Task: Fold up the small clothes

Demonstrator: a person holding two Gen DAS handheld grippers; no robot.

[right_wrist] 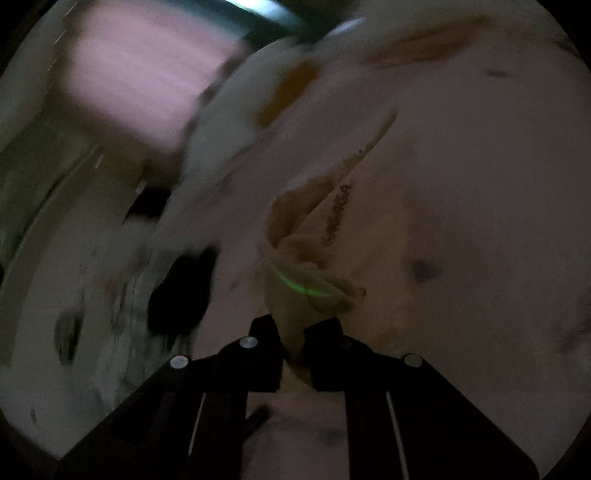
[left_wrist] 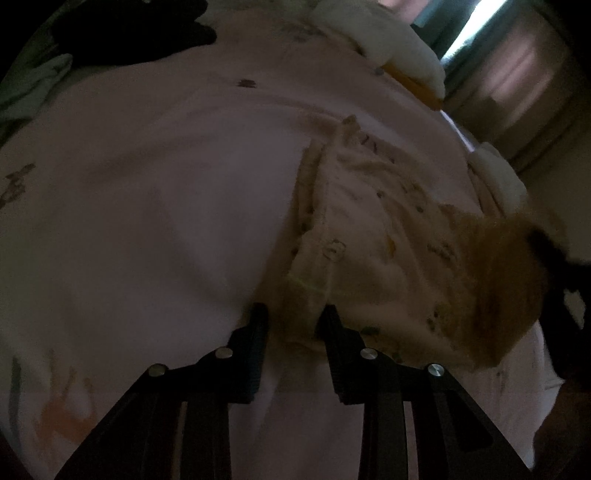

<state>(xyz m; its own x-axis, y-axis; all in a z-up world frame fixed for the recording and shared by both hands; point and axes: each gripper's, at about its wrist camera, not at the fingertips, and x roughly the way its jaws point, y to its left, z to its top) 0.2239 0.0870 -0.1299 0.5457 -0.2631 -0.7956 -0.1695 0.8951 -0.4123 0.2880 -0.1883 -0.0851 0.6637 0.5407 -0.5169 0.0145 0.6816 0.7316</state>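
Pink printed bedsheet [left_wrist: 147,203], dim light. Both grippers, left gripper [left_wrist: 293,317] and right gripper [right_wrist: 293,328], clamp the cream baby garment [left_wrist: 369,229]. Looks mid-fold; next, lay it flat.

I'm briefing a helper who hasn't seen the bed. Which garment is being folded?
On the pale pink bedsheet, look right of centre for the small cream garment. It has tiny prints and an orange-brown part at one end, unlike the black clothes at the far edge.

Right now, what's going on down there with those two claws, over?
Left hand-held gripper pinching cream printed baby garment. Right hand-held gripper shut on its tan-trimmed edge. Black cloth well clear.
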